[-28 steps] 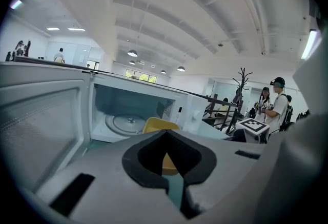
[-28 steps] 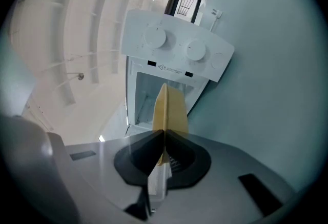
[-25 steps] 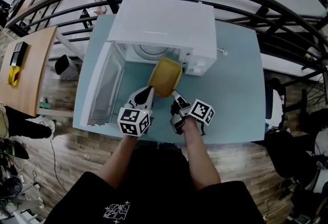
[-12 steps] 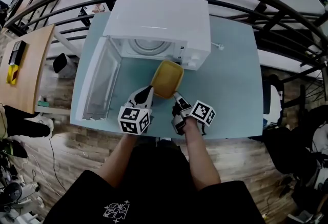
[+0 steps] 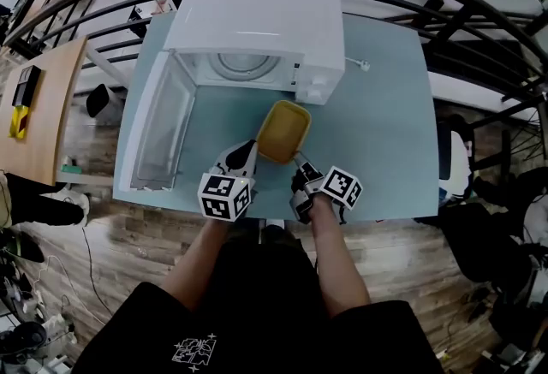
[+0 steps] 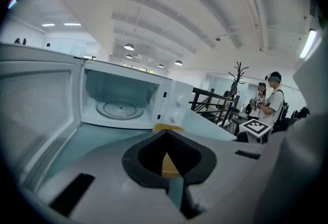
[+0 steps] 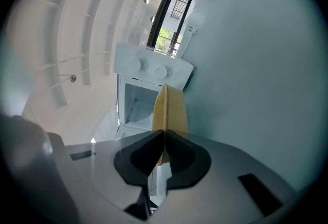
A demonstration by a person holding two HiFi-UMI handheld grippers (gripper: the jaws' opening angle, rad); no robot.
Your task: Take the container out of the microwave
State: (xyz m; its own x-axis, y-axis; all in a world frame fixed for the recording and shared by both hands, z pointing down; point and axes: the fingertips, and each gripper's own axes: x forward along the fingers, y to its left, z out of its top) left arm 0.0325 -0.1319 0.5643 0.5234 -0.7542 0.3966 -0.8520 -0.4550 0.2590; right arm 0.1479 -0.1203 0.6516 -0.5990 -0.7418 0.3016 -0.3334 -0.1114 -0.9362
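The container (image 5: 283,131) has come nearer, clear of the microwave (image 5: 253,21) (door open), over the surface (image 5: 385,124). Its long axis runs near-far, far end slightly right. Both the left claw (image 5: 249,157) and right claw (image 5: 299,163) clench its near rim.

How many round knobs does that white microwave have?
2. Both sit on the control panel of the microwave, right of the open cavity: an upper knob and a lower knob just beneath it. No more show.

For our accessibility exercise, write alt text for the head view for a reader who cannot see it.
A person holds a yellow container between the left gripper and the right gripper, over a blue table, just outside a white microwave with its door open at left.
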